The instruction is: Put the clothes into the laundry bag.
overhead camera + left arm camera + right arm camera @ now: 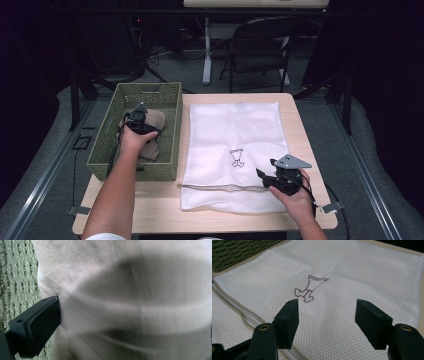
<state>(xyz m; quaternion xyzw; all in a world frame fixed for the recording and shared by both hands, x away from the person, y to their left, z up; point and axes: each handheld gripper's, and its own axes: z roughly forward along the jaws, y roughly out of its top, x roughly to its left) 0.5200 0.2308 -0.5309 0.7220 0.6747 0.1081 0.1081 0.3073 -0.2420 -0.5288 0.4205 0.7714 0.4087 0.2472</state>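
Left gripper (138, 121), jaws spread over beige garment (140, 297) in green wicker basket (107, 132): pinch a thick fold; right gripper (327, 315) waits spread over mesh laundry bag (352, 272).

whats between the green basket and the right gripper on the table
The white mesh laundry bag lies flat between the green woven basket and the right gripper, seen in the high view.

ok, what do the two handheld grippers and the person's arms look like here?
Both grippers are black. The right gripper carries a grey three-cornered plate on top, and its jaws are chunky rectangular blocks on arms with brass-coloured rivets. The left gripper trails a black cable. Forearms are bare, with a white sleeve edge at the left arm.
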